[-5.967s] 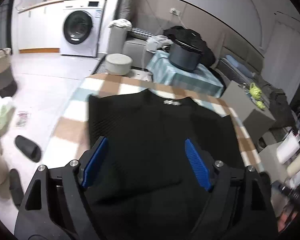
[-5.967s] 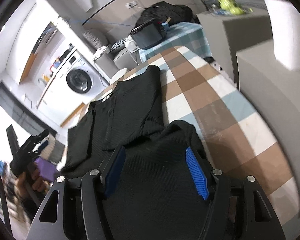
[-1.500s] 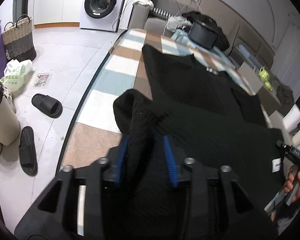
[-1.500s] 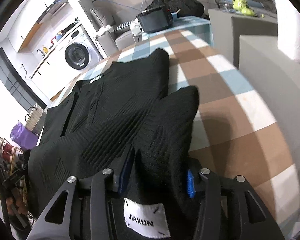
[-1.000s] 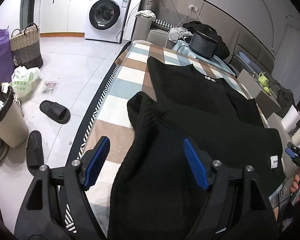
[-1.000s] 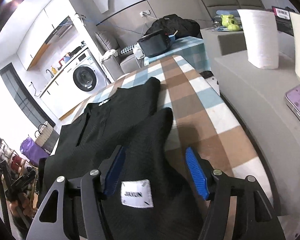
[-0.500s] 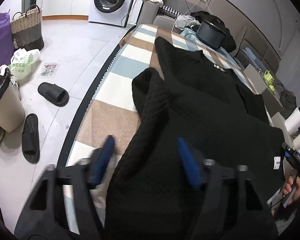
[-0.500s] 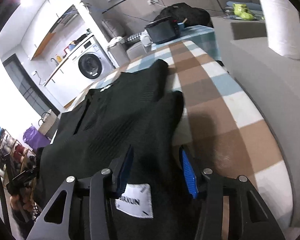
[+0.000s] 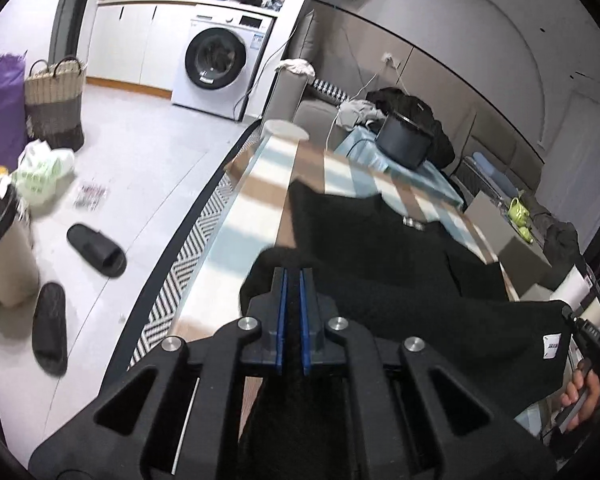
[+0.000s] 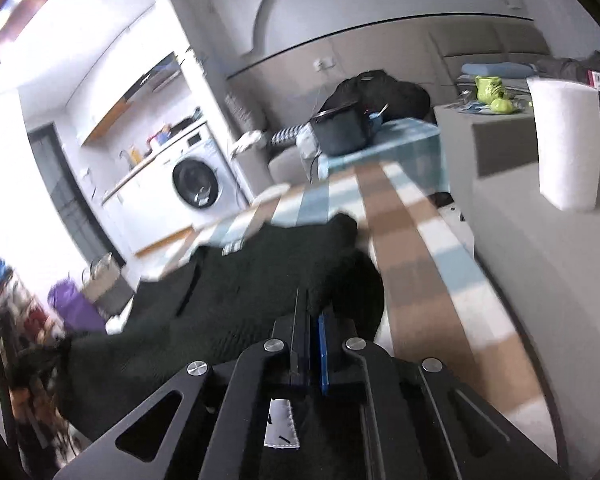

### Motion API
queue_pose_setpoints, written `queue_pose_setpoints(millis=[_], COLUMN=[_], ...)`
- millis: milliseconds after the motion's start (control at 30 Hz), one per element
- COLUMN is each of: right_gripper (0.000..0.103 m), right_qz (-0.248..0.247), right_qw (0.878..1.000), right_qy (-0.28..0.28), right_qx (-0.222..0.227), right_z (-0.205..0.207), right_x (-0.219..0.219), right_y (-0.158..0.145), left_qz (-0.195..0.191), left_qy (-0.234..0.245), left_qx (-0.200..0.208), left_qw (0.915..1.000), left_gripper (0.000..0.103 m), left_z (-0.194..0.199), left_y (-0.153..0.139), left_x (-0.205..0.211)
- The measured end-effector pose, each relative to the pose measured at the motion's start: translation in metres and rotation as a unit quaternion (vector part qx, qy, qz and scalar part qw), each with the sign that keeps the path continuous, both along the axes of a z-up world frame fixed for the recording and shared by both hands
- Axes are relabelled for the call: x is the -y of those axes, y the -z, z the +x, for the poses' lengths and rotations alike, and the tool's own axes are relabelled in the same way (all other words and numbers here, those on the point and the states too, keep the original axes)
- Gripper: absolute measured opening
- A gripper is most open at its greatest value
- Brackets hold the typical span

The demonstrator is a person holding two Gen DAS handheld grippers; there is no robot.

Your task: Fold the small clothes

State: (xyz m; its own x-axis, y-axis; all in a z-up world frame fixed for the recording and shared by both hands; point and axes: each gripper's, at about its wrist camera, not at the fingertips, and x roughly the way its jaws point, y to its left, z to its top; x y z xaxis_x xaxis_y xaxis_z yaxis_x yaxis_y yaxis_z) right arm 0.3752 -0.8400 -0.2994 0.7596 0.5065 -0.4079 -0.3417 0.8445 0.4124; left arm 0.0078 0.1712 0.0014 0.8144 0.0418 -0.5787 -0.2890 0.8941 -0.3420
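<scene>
A black ribbed knit top lies along the checked table, collar at the far end. Its near hem is raised off the cloth. My left gripper is shut on the hem's left corner, blue pads pressed together on the dark fabric. My right gripper is shut on the hem's right corner of the same top, and a white label hangs under it. In the left wrist view that label shows at the far right beside the other gripper and a hand.
The table's left edge drops to a tiled floor with black slippers, a bin and a woven basket. A grey counter with a paper roll borders the right side. A dark pot stands beyond the far end.
Both grippers went from open over the hem to shut on its corners. The hem has lifted off the table and both views have tipped up.
</scene>
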Motion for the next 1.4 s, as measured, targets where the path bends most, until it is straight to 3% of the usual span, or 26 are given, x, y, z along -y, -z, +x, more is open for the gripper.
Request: queue_pose_setpoints(millis=[133, 300, 400, 467, 533, 700, 733, 767, 867, 900, 1000, 1167, 1267, 1400], right_gripper=[0.003, 0.006, 0.018, 0.033, 0.048, 0.046, 0.034, 0.023, 0.006, 0.006, 0.004, 0.004, 0.004, 0.004], right_qz=[-0.014, -0.056, -0.046, -0.047, -0.043, -0.05, -0.054, -0.056, -0.052, -0.056, -0.041, -0.03, -0.049, -0.052], right_qw=[0.999, 0.992, 0.991, 0.991, 0.991, 0.992, 0.992, 0.992, 0.994, 0.995, 0.998, 0.999, 0.998, 0.994], right_qy=[0.034, 0.065, 0.045, 0.043, 0.033, 0.0, -0.001, -0.007, -0.008, -0.007, -0.02, 0.009, 0.036, 0.056], right_qx=[-0.019, -0.09, -0.119, -0.117, -0.123, -0.117, -0.114, -0.113, -0.092, -0.083, -0.045, 0.019, -0.002, -0.078], right_z=[0.034, 0.061, 0.059, 0.049, 0.043, 0.035, 0.034, 0.034, 0.032, 0.031, 0.024, 0.019, 0.036, 0.07], right_x=[-0.016, -0.024, -0.017, -0.011, -0.007, -0.013, -0.015, -0.017, -0.02, -0.022, -0.022, -0.02, -0.027, -0.03], right_y=[0.0, 0.028, 0.041, 0.043, 0.048, 0.054, 0.054, 0.054, 0.048, 0.044, 0.03, -0.008, -0.004, 0.025], left_qz=[0.019, -0.023, -0.02, -0.011, -0.002, -0.007, -0.004, -0.003, -0.006, -0.006, 0.005, 0.021, 0.031, 0.025], left_qy=[-0.004, -0.013, -0.003, -0.004, 0.003, 0.025, 0.022, 0.016, 0.019, 0.02, 0.019, 0.014, 0.004, 0.009], left_qx=[-0.011, -0.069, -0.086, -0.086, -0.087, -0.089, -0.083, -0.075, -0.066, -0.062, -0.042, -0.011, -0.027, -0.081], left_qw=[0.9998, 0.9972, 0.996, 0.9962, 0.9962, 0.9957, 0.9963, 0.997, 0.9976, 0.9979, 0.9989, 0.9996, 0.9991, 0.9964], left_gripper=[0.003, 0.005, 0.029, 0.052, 0.055, 0.055, 0.051, 0.033, 0.007, 0.004, 0.003, 0.003, 0.003, 0.004], left_z=[0.037, 0.065, 0.058, 0.048, 0.038, 0.023, 0.021, 0.02, 0.021, 0.021, 0.022, 0.035, 0.05, 0.071], left_y=[0.001, 0.028, 0.038, 0.042, 0.046, 0.057, 0.058, 0.058, 0.056, 0.054, 0.042, 0.016, 0.02, 0.044], left_x=[-0.004, -0.019, -0.015, -0.009, -0.002, 0.01, 0.012, 0.012, 0.014, 0.014, 0.016, 0.016, 0.011, 0.008])
